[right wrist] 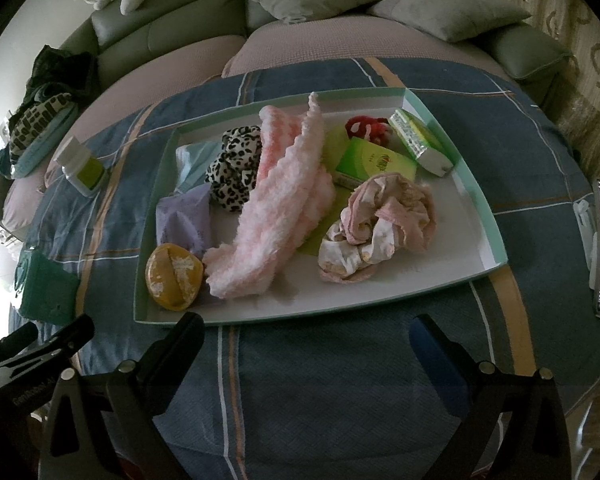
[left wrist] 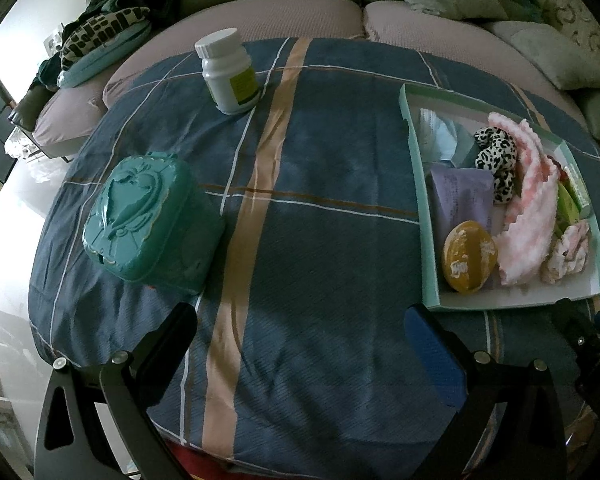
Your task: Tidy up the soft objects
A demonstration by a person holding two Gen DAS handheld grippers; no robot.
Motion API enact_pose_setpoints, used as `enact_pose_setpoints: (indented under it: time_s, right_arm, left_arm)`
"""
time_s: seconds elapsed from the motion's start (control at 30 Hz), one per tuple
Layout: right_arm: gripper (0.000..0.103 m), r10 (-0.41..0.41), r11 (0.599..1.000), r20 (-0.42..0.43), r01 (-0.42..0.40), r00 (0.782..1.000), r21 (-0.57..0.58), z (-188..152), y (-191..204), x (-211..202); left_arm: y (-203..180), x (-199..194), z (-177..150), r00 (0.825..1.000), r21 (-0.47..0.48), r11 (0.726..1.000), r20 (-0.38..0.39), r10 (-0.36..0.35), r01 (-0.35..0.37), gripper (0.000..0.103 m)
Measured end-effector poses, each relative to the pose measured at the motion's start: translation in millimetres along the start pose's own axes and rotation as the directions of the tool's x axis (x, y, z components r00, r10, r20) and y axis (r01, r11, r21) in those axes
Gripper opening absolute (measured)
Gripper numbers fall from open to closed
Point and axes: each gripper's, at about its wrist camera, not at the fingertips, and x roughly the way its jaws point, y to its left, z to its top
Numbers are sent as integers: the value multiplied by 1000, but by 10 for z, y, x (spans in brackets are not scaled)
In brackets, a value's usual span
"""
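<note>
While both tongs are held spread and empty, a fluffy pink sock [right wrist: 276, 216], a leopard scrunchie [right wrist: 234, 168] and an amber soap [right wrist: 174, 276] are kept in the shallow tray [right wrist: 488, 216].

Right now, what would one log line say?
left gripper open, empty | right gripper open, empty | fluffy pink knitted sock lying in shallow mint-rimmed tray

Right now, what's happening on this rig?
Nothing is held yet. The left gripper and right gripper both hover open above the blue plaid tablecloth. The shallow mint-rimmed tray already holds the fluffy pink cloth, leopard-print scrunchie and crumpled pale pink fabric. The teal embossed box and white pill bottle stand outside it.
</note>
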Motion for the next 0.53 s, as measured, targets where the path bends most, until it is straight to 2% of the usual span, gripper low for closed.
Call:
enact_pose_setpoints:
  time_s: [0.53]
  right_arm:
    - [103,-2,1000,-1,2,1000,-1,7,-17,-1]
  left_arm:
    - [-34,-34,-11,999,19,999,18,41,-42,103]
